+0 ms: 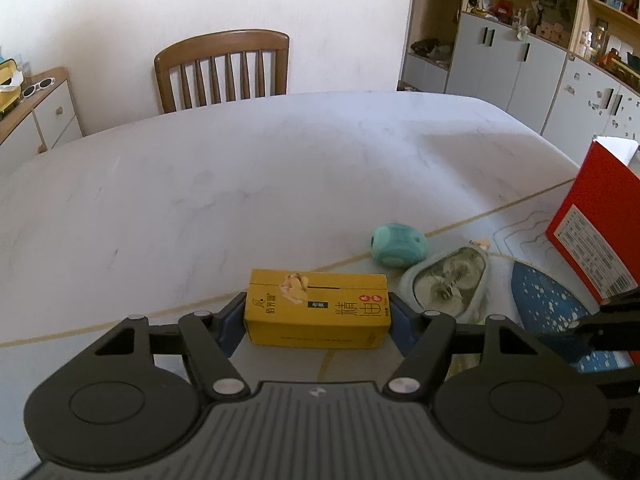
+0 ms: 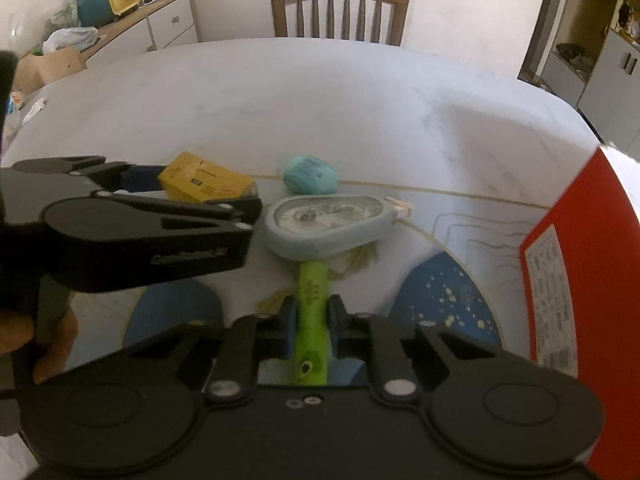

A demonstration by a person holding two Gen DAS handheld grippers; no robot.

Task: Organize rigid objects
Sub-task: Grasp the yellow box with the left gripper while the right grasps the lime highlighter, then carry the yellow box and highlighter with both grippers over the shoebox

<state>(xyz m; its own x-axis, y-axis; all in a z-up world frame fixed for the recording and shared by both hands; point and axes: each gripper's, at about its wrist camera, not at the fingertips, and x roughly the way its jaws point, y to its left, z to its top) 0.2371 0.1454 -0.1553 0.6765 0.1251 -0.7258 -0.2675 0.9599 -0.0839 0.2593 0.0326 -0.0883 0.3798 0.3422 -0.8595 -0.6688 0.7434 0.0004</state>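
My left gripper point(image 1: 317, 316) is shut on a yellow carton point(image 1: 318, 308) held lengthwise between its blue pads, just above the white table point(image 1: 200, 200). The carton also shows in the right wrist view point(image 2: 206, 180). My right gripper point(image 2: 312, 326) is shut on a green tube point(image 2: 311, 320) that points at a grey pear-shaped case point(image 2: 328, 224). A teal egg-shaped object point(image 2: 310, 176) lies behind the case; it also shows in the left wrist view point(image 1: 398, 245), as does the case point(image 1: 448, 280).
A red box point(image 2: 576, 280) stands at the right, also seen in the left wrist view point(image 1: 592, 216). A blue speckled mat point(image 2: 444, 300) lies beside it. A wooden chair point(image 1: 224, 70) stands at the table's far edge. Cabinets line the right wall.
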